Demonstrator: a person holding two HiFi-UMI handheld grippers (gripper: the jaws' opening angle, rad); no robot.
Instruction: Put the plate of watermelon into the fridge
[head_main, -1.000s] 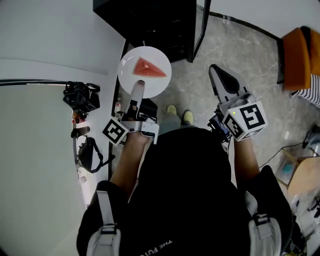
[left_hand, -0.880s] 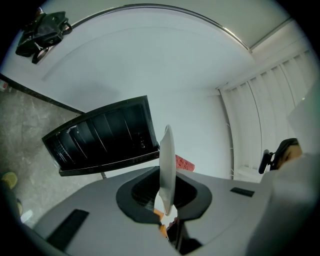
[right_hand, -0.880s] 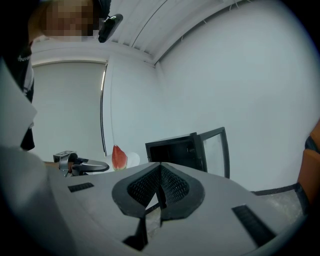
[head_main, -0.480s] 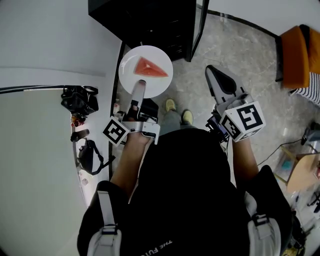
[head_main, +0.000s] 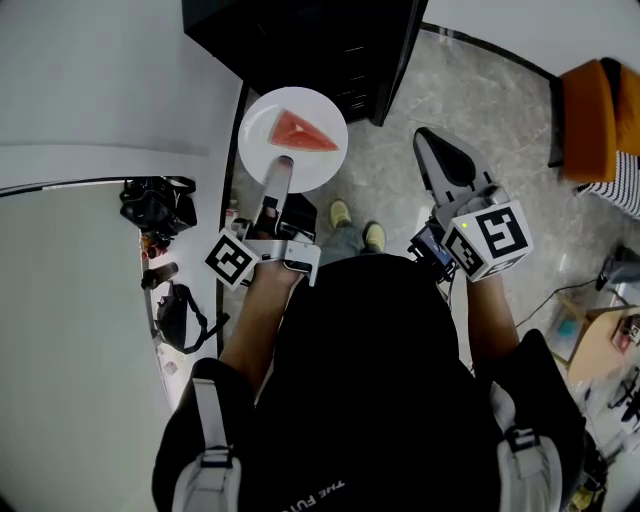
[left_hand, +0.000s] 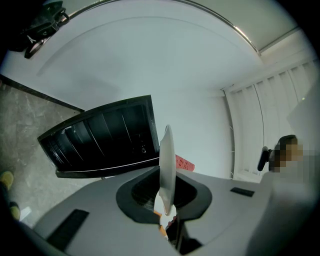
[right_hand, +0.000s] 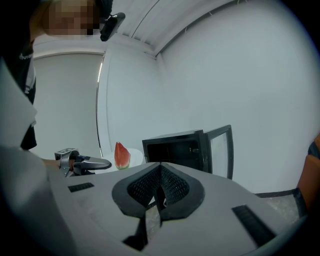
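Head view: my left gripper (head_main: 279, 168) has its jaws clamped on the near rim of the white plate (head_main: 262, 118), held in the air just short of the black fridge (head_main: 300, 40), whose door (head_main: 402, 62) stands open to the right. The watermelon slice (head_main: 300, 131) sits near the plate's middle. My right gripper (head_main: 438, 152) hangs over the floor, well apart. Left gripper view: the plate (left_hand: 166, 159) runs edge-on between the jaws, gripped at the rim only, with the open fridge (left_hand: 102, 137) ahead. Right gripper view: jaws (right_hand: 160, 192) pressed together on nothing; the slice (right_hand: 121, 155) stands upright beside the fridge cavity (right_hand: 175, 150). My judgement: with a single-edge hold, I should keep the plate level, advance slowly so the slice doesn't slide, and steer clear of the door edge and shelf fronts.
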